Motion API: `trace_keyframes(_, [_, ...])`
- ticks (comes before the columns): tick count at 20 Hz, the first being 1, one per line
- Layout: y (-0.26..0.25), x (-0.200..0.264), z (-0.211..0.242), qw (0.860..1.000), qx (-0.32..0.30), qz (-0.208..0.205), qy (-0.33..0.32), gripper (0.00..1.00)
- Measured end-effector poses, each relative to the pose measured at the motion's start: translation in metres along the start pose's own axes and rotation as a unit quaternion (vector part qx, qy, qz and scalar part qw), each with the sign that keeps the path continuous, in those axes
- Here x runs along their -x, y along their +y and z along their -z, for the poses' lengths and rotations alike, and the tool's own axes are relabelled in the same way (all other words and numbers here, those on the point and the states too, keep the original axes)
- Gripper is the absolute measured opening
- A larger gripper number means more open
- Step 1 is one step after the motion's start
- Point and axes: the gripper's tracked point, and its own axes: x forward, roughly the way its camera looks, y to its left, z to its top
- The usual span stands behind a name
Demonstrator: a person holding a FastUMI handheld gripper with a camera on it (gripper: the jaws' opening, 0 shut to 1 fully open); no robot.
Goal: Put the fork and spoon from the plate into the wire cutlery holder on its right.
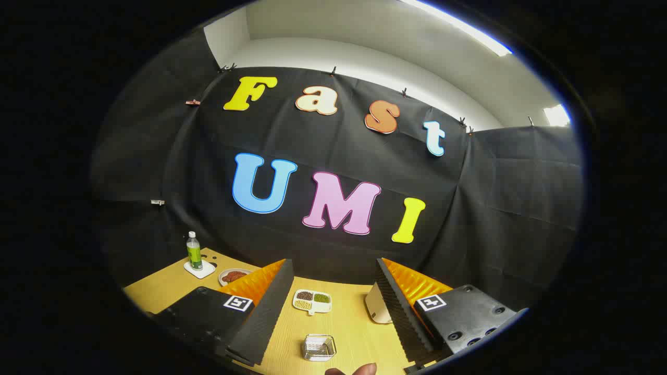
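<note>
Gripper view: the tongs (333,307) stand released, fingers spread wide, nothing between them, pitched up toward the booth wall. On the table (354,333), a small wire-sided holder (319,347) lies between the fingers, near their base. Beyond it sits a divided dish (312,302). Plate, fork and spoon cannot be identified here; their bearing and long axis cannot be told. A fingertip (365,370) intrudes below.
</note>
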Motion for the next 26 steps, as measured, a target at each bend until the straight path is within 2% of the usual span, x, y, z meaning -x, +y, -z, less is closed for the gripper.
trace_keyframes(19, [-0.002, 0.0, 0.003, 1.0, -0.011, 0.002, 0.005, 0.98])
trace_keyframes(22, [0.011, -0.002, 0.017, 0.999, -0.016, -0.017, 0.037, 0.98])
trace_keyframes(26, [0.043, 0.0, 0.056, 0.99, -0.032, -0.064, 0.124, 0.98])
